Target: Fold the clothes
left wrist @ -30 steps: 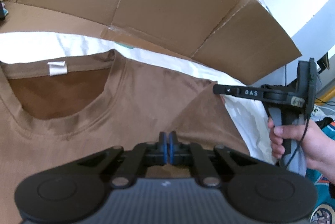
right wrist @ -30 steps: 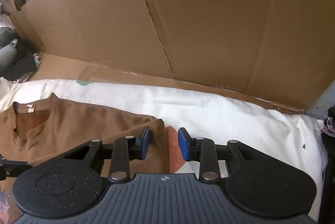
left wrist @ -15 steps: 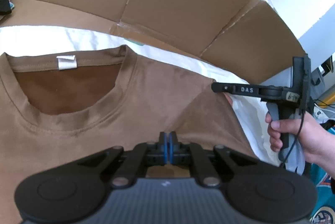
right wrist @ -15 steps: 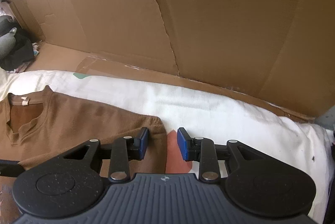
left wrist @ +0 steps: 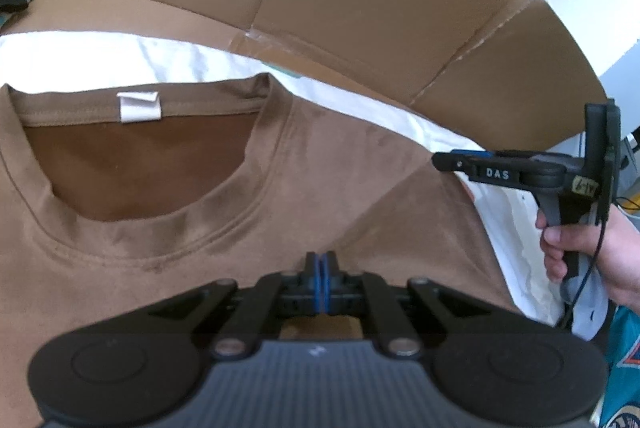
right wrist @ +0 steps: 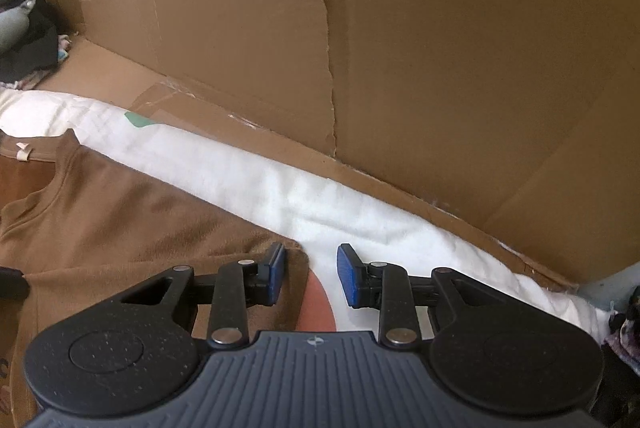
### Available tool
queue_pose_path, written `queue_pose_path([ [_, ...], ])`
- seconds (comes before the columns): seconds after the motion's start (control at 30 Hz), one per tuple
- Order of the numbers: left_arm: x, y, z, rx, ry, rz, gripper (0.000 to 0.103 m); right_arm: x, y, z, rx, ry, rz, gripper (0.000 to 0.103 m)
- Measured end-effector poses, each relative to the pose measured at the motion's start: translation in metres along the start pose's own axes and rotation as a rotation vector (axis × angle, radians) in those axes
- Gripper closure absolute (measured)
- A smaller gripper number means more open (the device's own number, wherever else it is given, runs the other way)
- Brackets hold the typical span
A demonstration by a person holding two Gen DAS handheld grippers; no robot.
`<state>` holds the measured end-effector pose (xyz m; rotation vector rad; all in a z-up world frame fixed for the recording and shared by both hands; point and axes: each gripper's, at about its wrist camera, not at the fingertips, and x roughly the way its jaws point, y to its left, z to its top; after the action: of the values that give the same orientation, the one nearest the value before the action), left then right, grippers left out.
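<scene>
Brown cotton T-shirt [left wrist: 328, 188] flat on white padded sheet [right wrist: 320, 196] inside tall cardboard walls [right wrist: 400, 48]; left gripper [left wrist: 321, 264] pinched shut, nothing visibly caught; right gripper [right wrist: 310, 276] part-open, empty, astride the shirt's edge.

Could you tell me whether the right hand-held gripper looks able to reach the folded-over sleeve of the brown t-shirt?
Probably yes: the right hand-held gripper is open at the folded sleeve's edge, with nothing between.

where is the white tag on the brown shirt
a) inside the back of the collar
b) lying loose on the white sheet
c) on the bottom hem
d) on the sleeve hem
a, the tag sits on the inner back band of the shirt collar, above the neck opening.
</scene>
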<state>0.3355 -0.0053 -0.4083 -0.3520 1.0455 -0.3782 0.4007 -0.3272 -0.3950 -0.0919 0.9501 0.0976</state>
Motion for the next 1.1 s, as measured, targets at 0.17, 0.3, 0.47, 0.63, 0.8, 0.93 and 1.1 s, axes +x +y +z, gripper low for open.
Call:
queue_pose_path([
  [0.17,-0.01,-0.001,-0.003,0.005,-0.002,-0.007,0.101,-0.017,-0.008,0.0,0.072,-0.046,0.058,0.068],
  [0.3,-0.009,0.004,-0.003,-0.029,0.009,-0.016,0.1,-0.043,-0.013,-0.003,0.087,-0.095,0.094,0.068],
  [0.47,-0.018,0.006,0.004,-0.083,-0.024,-0.029,0.087,-0.087,-0.027,-0.015,0.124,-0.137,0.111,0.068],
  [0.63,-0.025,-0.006,0.002,-0.065,-0.002,-0.055,0.086,-0.118,-0.039,-0.04,0.156,-0.119,0.11,0.068],
  [0.8,-0.03,-0.021,-0.005,-0.084,0.018,-0.062,0.062,-0.146,-0.037,-0.073,0.143,-0.073,0.122,0.068],
  [0.93,-0.033,-0.036,-0.012,-0.068,0.033,-0.084,0.054,-0.162,-0.035,-0.096,0.168,-0.054,0.113,0.068],
  [1.1,-0.035,-0.05,-0.036,-0.056,0.078,-0.122,0.052,-0.183,-0.026,-0.125,0.134,-0.018,0.107,0.068],
])
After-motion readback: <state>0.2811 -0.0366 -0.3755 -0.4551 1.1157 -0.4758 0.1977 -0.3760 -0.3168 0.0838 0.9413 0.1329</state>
